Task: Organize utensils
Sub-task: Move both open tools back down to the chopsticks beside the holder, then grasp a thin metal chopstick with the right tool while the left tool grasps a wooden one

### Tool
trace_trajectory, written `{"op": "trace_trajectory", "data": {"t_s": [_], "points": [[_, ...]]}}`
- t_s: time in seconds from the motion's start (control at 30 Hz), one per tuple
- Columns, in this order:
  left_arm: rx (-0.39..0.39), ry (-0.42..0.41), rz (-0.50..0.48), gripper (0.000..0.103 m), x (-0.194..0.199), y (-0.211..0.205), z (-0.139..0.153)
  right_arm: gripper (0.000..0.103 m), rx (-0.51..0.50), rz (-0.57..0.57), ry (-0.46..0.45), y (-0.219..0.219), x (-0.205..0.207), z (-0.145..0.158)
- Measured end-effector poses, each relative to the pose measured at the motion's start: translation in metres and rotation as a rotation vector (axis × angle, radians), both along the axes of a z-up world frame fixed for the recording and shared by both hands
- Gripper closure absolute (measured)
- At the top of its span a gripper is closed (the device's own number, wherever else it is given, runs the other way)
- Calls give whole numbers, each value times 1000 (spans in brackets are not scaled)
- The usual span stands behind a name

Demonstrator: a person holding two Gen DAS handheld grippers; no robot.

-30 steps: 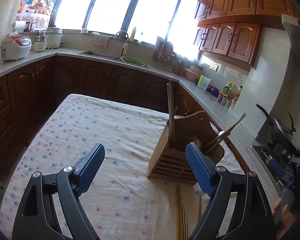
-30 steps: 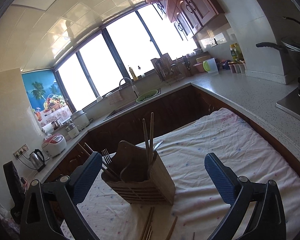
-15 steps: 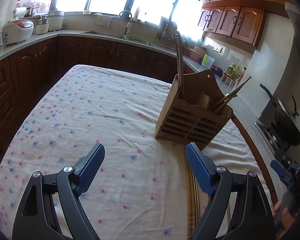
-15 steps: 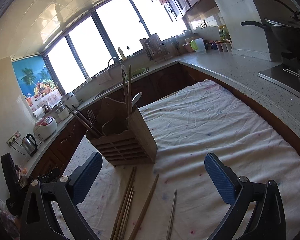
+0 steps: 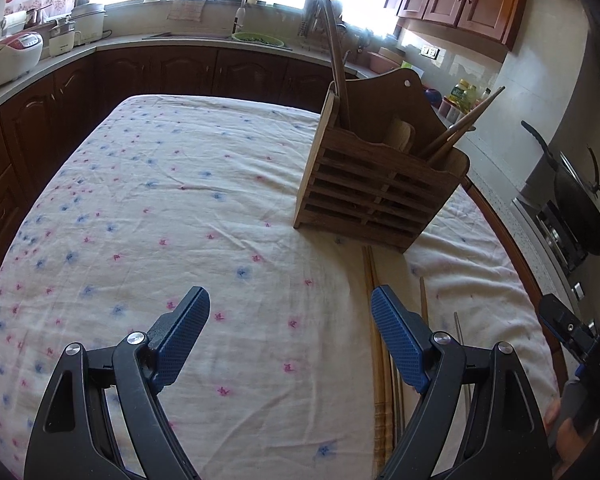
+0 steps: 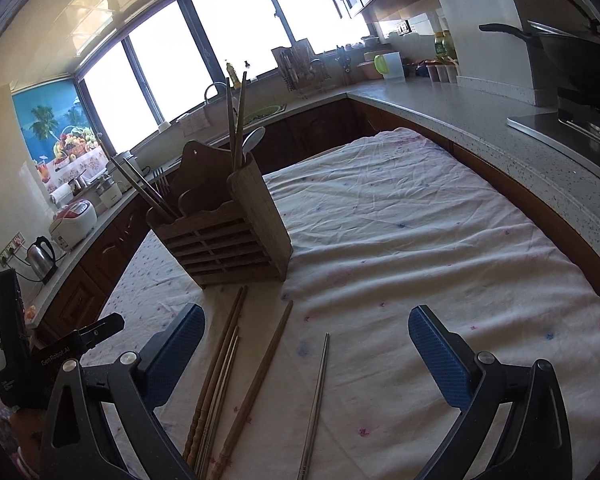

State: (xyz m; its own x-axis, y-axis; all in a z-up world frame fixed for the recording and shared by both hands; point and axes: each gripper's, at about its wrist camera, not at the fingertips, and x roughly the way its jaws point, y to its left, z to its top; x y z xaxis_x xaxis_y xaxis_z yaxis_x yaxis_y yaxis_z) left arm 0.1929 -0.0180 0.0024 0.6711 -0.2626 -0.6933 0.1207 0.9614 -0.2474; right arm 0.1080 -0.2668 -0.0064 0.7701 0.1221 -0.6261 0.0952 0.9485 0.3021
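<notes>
Both grippers hang over the cloth-covered counter [image 6: 420, 240], left gripper [image 5: 290, 312] and right gripper [image 6: 306, 328] with jaws released, holding nothing. Loose chopsticks [image 6: 260, 376] lie between the right jaws, the wooden holder [image 6: 228, 236] beyond. Pickup seems next: lower and close on one stick.

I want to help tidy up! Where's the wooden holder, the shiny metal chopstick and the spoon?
wooden holder [image 6: 236, 248]: right wrist view, slatted front wall.
metal chopstick [image 6: 315, 400]: right wrist view, middle of its shaft.
spoon [image 6: 254, 138]: right wrist view, its bowl.
</notes>
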Motion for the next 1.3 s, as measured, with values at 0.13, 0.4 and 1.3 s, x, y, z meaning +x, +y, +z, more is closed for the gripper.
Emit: {"op": "trace_trajectory", "data": {"t_s": [0.13,0.4,1.3], "points": [[32,31,-32,20,10,-15,-6,4,-11,10,32,3,5,-7],[58,102,-108,37,46,-50,-22,31,-37,32,132,8,23,-30],[241,121,-320,93,51,-85,-51,69,-52,84,262,15,30,-69]]}}
